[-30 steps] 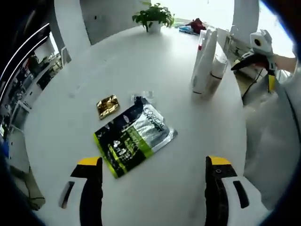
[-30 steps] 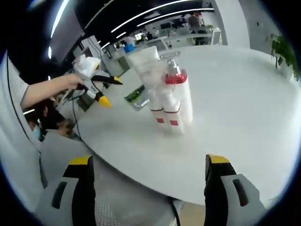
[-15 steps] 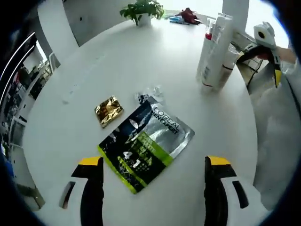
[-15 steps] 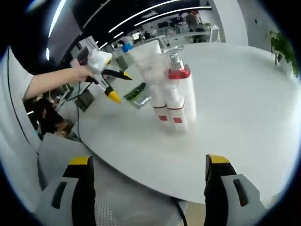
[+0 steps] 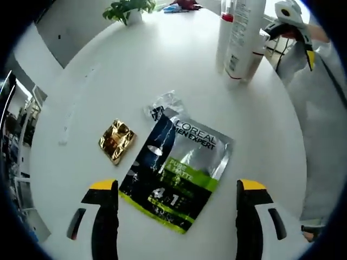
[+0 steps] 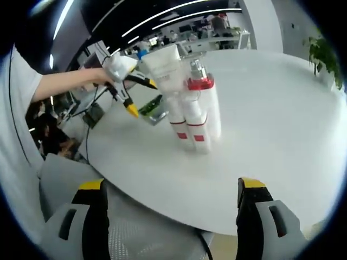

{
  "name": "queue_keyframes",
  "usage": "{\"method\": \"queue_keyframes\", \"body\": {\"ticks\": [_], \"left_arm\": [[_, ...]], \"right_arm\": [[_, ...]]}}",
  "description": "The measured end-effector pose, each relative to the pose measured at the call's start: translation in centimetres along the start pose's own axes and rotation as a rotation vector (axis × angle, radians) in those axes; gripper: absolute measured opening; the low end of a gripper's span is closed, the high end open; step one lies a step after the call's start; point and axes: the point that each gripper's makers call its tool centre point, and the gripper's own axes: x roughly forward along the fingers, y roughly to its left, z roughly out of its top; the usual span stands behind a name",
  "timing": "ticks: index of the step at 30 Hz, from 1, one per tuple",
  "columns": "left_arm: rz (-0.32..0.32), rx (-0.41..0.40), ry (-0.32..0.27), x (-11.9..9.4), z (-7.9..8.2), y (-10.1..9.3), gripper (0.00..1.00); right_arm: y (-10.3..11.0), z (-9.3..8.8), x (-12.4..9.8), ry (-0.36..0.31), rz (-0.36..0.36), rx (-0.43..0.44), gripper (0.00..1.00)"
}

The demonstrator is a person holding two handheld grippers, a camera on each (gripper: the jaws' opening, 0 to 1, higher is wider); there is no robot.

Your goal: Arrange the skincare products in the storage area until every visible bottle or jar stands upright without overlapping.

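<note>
On a round white table (image 5: 162,65), the left gripper (image 5: 176,216) hovers with jaws apart and empty above a flat black-and-green L'Oréal sachet (image 5: 176,173), a crumpled gold foil packet (image 5: 116,141) lying just beside it and a scrap of clear wrapper (image 5: 162,103) touching the sachet's top edge. A cluster of white bottles (image 6: 190,108) with red bands and a pump top stands upright near the table edge. The right gripper (image 6: 171,216), jaws also apart, is held off the table's rim, facing the bottles. A potted plant (image 5: 127,8) sits at the far side; what lies beside it is possibly cloth.
</note>
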Motion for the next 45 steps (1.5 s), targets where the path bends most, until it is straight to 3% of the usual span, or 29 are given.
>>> {"method": "queue_keyframes", "body": {"ticks": [7,14,19,20,39,42,43,45], "left_arm": [[-0.061,0.092,0.048,1.8,-0.4,0.9,0.78],[-0.088,0.091,0.047,2.0,0.4,1.1,0.77],[-0.114,0.116,0.091,2.9,-0.8,0.8,0.74],[-0.135,0.107,0.077,2.9,-0.6,0.5,0.73],[-0.116,0.067,0.075,2.6,-0.5,0.4,0.7],[-0.113,0.061,0.076,2.5,-0.5,0.1,0.66],[-0.113,0.058,0.076,2.5,-0.5,0.1,0.61],[-0.093,0.004,0.057,2.6,-0.5,-0.1,0.57]], "right_arm": [[-0.3,-0.2,0.1,0.004,0.001,0.009,0.99],[-0.1,-0.1,0.0,0.005,0.001,0.015,0.99],[0.0,-0.2,0.0,0.008,0.002,0.015,0.98],[0.0,-0.2,0.0,0.01,0.002,0.015,0.98],[-0.2,-0.3,0.1,0.006,-0.005,0.02,0.97],[-0.2,-0.2,0.1,0.002,-0.008,0.02,0.97],[-0.2,-0.2,0.1,0.002,-0.009,0.021,0.97],[-0.2,-0.1,0.1,-0.002,-0.01,0.022,0.97]]}}
